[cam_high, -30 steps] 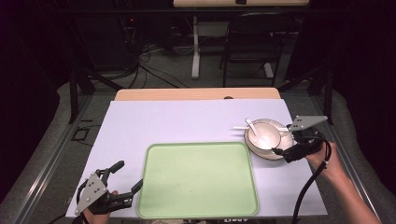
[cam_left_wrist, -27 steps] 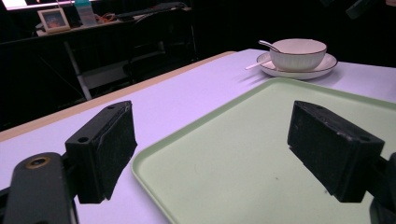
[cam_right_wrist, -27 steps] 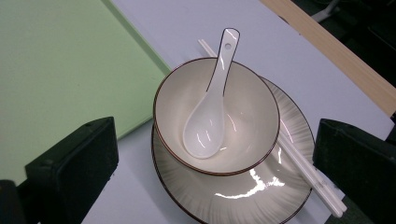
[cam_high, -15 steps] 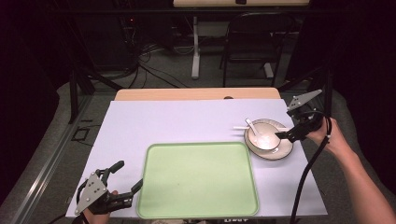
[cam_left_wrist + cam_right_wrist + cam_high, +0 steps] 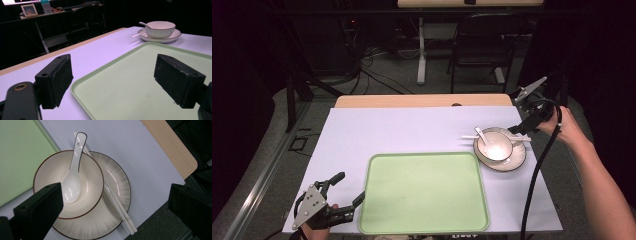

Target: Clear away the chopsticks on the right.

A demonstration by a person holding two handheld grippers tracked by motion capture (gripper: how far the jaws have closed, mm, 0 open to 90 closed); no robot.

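Left tool (image 5: 343,198) is sitting at the table's near left corner, jaws spread wide w/ nothing between them, straddling the near left corner of the green tray (image 5: 424,192); tray is lying flat along the near edge, bare, prob. light stiff plastic. Moving right: bowl (image 5: 495,146) is resting on a plate (image 5: 517,157) near the table's right edge, just beside the tray's far right corner, a spoon (image 5: 72,173) lying inside it w/ handle poking over the rim, chopsticks (image 5: 117,206) lying across the plate beside the bowl. Right tool (image 5: 516,129) is hovering just above this set, jaws fully apart, gripping nothing. Bowl & plate are looking like glazed ceramic: heavy-ish, stiff, slick, chippable; best hold is prob. pinching the bowl rim on the side away from the spoon. Chopsticks are thin & may roll; the spoon handle is crowding one side of the rim.
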